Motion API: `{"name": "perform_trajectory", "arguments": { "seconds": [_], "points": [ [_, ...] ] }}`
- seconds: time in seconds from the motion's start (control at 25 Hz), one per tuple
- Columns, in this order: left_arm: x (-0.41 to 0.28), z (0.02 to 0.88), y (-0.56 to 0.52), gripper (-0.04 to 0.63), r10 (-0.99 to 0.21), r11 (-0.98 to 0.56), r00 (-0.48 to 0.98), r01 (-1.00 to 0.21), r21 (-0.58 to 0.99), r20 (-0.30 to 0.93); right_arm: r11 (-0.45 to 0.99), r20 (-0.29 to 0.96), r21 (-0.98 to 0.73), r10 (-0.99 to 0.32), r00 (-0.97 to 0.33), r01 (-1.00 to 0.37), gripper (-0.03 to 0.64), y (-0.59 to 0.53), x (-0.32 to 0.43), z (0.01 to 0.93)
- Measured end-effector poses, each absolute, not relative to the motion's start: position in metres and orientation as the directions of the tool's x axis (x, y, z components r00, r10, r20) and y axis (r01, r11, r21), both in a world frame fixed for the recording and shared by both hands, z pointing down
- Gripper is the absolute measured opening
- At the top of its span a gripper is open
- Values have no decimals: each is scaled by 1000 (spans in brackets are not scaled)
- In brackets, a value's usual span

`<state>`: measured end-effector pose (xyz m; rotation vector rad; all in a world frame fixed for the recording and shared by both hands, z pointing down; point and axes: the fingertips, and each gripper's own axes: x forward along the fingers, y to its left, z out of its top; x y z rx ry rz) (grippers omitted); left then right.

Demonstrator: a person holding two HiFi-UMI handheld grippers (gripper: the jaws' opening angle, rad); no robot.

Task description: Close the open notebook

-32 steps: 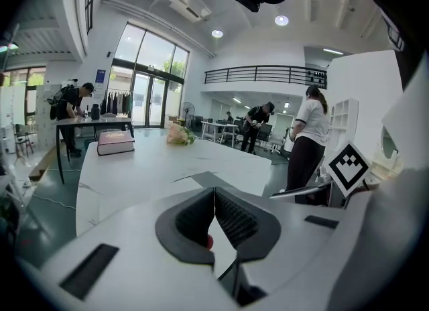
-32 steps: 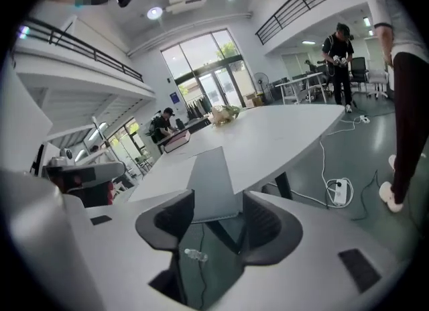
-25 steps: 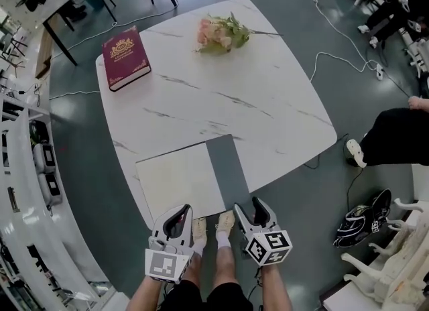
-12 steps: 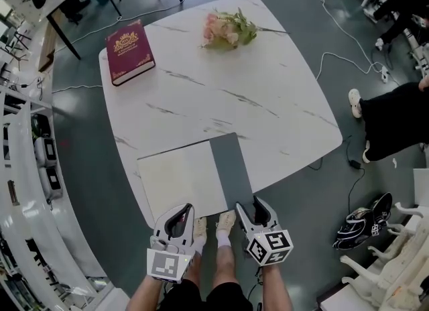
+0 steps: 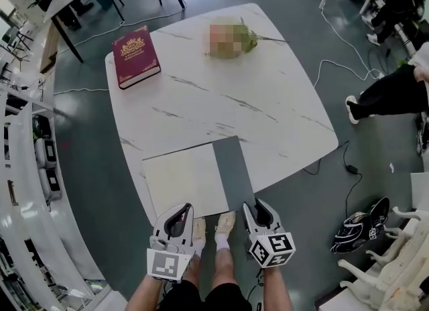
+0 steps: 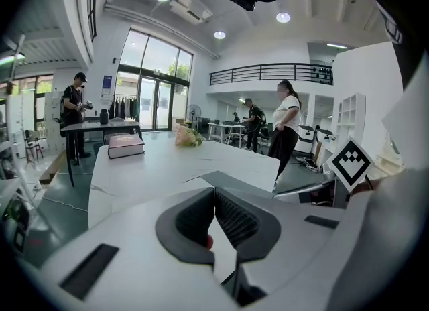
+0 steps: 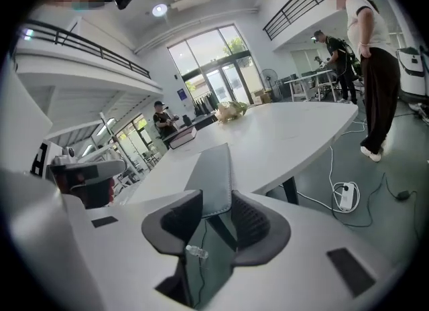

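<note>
The right gripper point(image 7: 216, 193) has its jaws about half apart. They have just been closing, and they look narrower in the head view than a second ago. The near end of the open notebook's grey cover point(image 7: 213, 169) stands between the pads. The pads look just clear of it, though the gap is too thin to be sure. The left gripper point(image 6: 214, 192) has its jaws together at the tips, with nothing between them.

The notebook point(image 5: 194, 179) lies flat at the 6 o'clock edge of the marble table point(image 5: 281, 115). Its cream page point(image 5: 182, 181) is on the left and the grey cover on the right. The right jaws hide the cover's near corner in the head view. In the left gripper view the gripper body covers all but a grey far corner.

A red book point(image 5: 137, 55) sits toward 11 o'clock and a bunch of flowers point(image 6: 188, 135) toward 12 o'clock. The flowers are blurred in the head view. A seated person point(image 5: 392, 95) at 3 o'clock is cut off by the frame and has shifted legs since earlier.

Both grippers sit much where they were. The forearms come in from 6 o'clock side by side. The grippers point toward 12 o'clock, tipped down at the table edge, with their marker cubes facing up.
</note>
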<state>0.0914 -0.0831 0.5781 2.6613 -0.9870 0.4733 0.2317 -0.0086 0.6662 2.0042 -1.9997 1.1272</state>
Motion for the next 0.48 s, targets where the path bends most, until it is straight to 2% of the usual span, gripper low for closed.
{"name": "perform_trajectory", "arguments": {
  "seconds": [0.48],
  "points": [
    [66, 543, -84, 25, -609, -724, 705, -681, 110, 364, -107, 495, -394, -861, -113, -913, 89, -9, 216, 612]
  ]
}}
